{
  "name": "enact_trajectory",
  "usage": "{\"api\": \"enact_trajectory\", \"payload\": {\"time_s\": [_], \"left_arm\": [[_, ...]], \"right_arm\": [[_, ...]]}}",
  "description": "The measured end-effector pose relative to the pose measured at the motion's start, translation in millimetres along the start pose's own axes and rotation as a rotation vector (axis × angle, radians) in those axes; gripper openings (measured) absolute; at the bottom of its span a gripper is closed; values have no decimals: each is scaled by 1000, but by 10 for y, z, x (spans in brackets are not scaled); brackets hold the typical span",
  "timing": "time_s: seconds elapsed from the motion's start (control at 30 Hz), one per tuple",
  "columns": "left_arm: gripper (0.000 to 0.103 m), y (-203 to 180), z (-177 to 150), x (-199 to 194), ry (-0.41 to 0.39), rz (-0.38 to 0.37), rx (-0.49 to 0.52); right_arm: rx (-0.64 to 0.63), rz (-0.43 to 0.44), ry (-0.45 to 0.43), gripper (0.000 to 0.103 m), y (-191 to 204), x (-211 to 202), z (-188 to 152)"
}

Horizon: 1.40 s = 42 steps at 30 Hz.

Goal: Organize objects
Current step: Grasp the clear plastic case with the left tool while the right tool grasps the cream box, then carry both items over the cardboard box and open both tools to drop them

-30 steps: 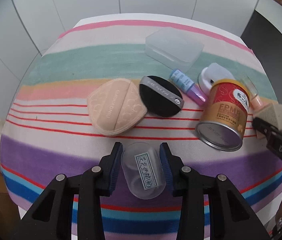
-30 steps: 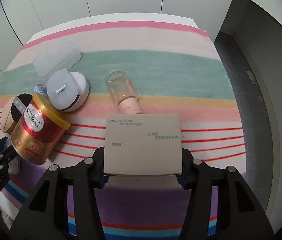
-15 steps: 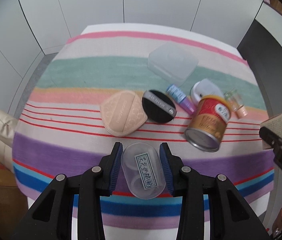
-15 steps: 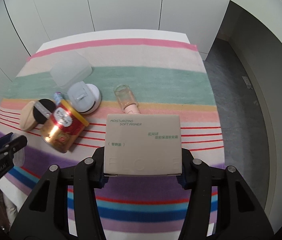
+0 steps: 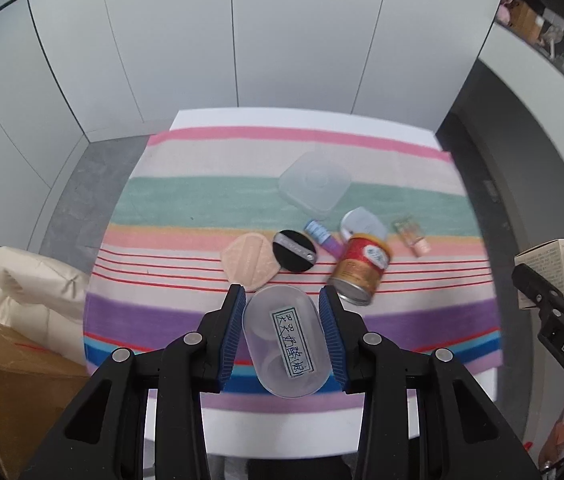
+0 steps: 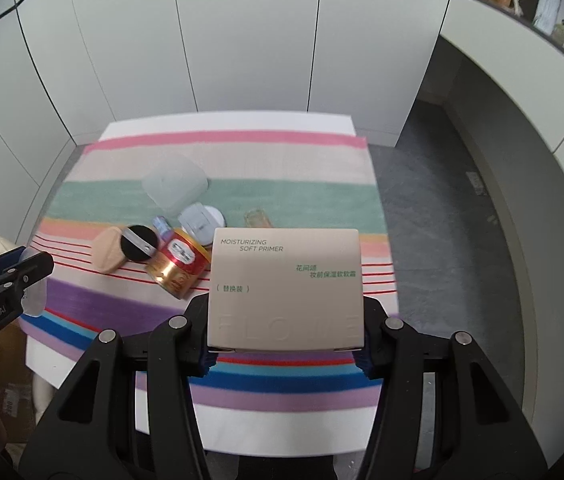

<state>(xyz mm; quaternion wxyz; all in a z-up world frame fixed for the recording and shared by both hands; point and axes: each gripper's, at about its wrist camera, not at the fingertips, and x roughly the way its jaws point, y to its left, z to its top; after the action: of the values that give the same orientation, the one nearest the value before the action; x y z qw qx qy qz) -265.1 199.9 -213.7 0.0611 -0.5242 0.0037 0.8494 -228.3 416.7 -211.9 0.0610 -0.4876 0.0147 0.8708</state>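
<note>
My left gripper [image 5: 284, 340] is shut on a clear oval plastic case [image 5: 284, 340] with a handwritten label, held high above the table's near edge. My right gripper [image 6: 286, 330] is shut on a beige primer box [image 6: 286, 288], also high above the near edge. On the striped cloth [image 5: 201, 200] lie a peach puff [image 5: 246, 264], a black puff [image 5: 294, 251], a red and gold can [image 5: 360, 268] on its side, a small blue and purple tube [image 5: 324, 238], a white round compact [image 5: 362, 224], a small pink bottle [image 5: 412, 236] and a clear square container [image 5: 314, 188].
White cabinet walls [image 5: 282, 40] stand behind the table. A cream cushion [image 5: 9, 280] and a cardboard box [image 5: 9, 380] sit to the left. Grey floor [image 6: 442, 240] lies to the right. The right gripper with its box shows at the right edge of the left wrist view [image 5: 550, 272].
Both grippers have risen and pulled back from the table with their objects still held. The table looks smaller and farther away in both views.
</note>
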Motion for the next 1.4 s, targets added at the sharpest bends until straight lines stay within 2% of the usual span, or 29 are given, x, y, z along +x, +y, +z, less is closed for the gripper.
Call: {"api": "enact_trajectory", "payload": {"time_s": [0.37,0.6,0.8,1.03,1.23,1.4], "left_arm": [[39,97,-160,-730,-55,-13,-18],[39,272,-280,-973,-75,-15,-52],[39,648,-437,-1146,-82,9,-108],[39,1407,-711,-1432,-102,92,-229],[39,2240,-1106,-1721,-115,179,-367],[39,3073,-1542,-2008,-125,257,-527]], "right_arm": [[-24,0,-42,54,115,-723,-128],[-54,10,-44,54,272,-905,-223],[-91,38,-45,54,552,-988,-263],[-193,123,-55,54,1268,-1081,-292],[-316,213,-65,54,2159,-1195,-334],[-452,304,-72,54,3048,-1353,-458]]}}
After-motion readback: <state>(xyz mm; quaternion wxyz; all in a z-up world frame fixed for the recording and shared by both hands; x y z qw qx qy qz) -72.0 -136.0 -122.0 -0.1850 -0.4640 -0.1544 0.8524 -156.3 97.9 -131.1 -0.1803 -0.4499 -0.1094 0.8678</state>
